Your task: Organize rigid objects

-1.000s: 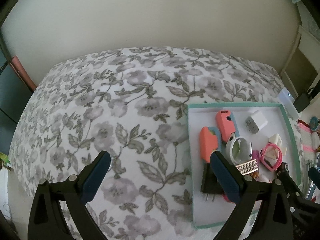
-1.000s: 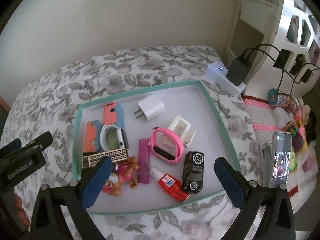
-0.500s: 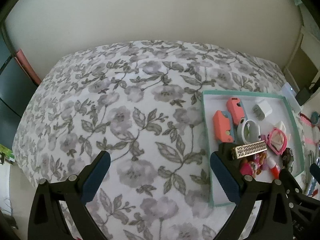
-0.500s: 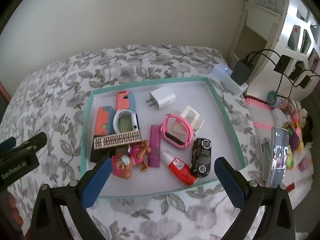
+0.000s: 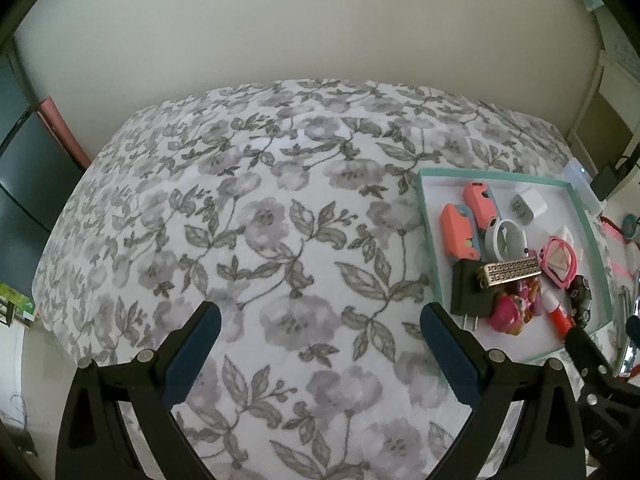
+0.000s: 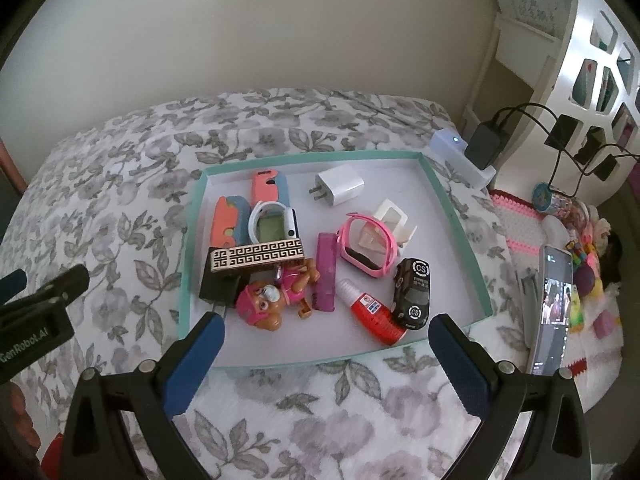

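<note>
across the whole lower half of both views lies the bed with its grey flowered cover. on it, from my right gripper's camera, the tray with the teal rim sits at about 12 o'clock, just past the fingertips. my right gripper hangs released over the tray's near edge, jaws wide, nothing between them. my left gripper is likewise spread wide and empty over bare cover, with the tray at its 2 o'clock. everything to sort lies inside the tray: the patterned box at 10 o'clock rests across a black plug; a toy dog lies just beside it toward the near rim; the pink watch sits near the middle; the white watch at 11 o'clock; the white charger by the far rim; the toy car at 4 o'clock touches the red glue bottle. a phone stands off the tray at 3 o'clock.
</note>
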`<state>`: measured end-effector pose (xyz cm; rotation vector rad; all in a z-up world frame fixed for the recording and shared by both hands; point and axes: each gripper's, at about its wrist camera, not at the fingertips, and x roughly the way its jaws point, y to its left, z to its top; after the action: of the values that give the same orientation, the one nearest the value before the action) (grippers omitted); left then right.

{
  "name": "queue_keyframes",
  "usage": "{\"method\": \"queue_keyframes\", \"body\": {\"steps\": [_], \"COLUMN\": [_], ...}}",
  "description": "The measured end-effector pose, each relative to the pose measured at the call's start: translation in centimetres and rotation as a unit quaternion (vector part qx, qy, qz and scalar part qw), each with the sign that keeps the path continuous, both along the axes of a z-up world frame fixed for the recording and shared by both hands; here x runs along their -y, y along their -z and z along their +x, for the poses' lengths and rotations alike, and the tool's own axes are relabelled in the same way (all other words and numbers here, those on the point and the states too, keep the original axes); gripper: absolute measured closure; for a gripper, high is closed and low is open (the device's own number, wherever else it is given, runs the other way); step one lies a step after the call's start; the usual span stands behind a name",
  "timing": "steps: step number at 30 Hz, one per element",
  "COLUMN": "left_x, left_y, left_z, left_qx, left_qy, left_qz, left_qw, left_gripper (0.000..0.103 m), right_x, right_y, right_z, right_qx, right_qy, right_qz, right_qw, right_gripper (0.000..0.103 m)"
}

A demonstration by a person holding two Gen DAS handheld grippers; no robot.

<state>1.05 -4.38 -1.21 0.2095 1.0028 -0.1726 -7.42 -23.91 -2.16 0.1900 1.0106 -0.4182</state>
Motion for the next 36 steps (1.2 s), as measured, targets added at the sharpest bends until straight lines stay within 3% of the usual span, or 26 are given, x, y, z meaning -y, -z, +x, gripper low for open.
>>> {"method": "queue_keyframes", "body": {"steps": [36], "left_x": [-0.41], "left_y": [0.72], "left_z": [-0.15], "left_qx": [-0.008], "left_qy": [0.004], "left_qz": [0.025], "left_qw": [0.9997], "left_gripper": [0.003], "right_x": [-0.48], "right_y": [0.19], "right_z": [0.3], "right_qx": [0.001], "right_qy": [-0.006], "right_qz": [0.001], "right_qw": [1.0], "right_gripper": [0.0]}}
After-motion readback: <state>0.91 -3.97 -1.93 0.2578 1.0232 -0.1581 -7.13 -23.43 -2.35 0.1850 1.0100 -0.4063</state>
